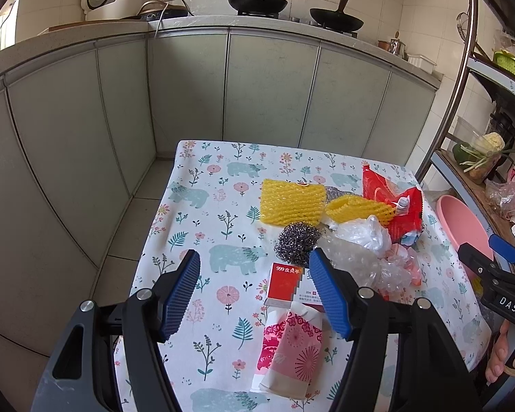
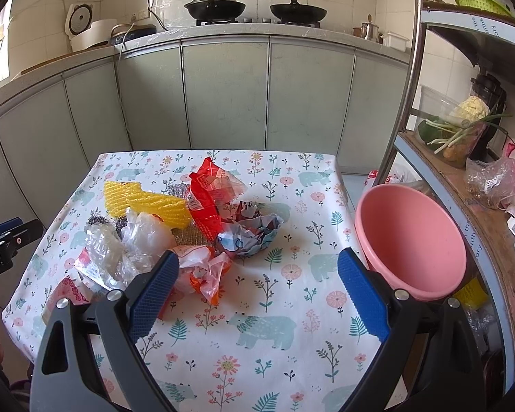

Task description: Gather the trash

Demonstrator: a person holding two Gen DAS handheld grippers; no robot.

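the crumpled orange-and-clear wrapper point(image 2: 202, 271) lies on the counter point(image 2: 274, 326) just ahead of the right hand-held gripper point(image 2: 257, 295), beside its left finger; light, crinkly, probably slippery (pinch a bunched fold). both hand-held grippers gape, left hand-held gripper point(image 1: 257, 295) empty too.

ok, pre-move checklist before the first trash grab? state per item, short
1. Left hand-held gripper open and empty: ok, jaws wide apart, nothing between them.
2. Right hand-held gripper open and empty: ok.
3. Trash reachable: ok, pile sits on the table; red medicine box and pink paper packet lie right ahead of the left gripper.
4. Bin in place: pink basin sits at the table's right edge, open side facing up; whether it rests on the table, cannot tell.
5. Items separable: not ok, clear plastic bags, yellow foam net and red wrapper overlap.
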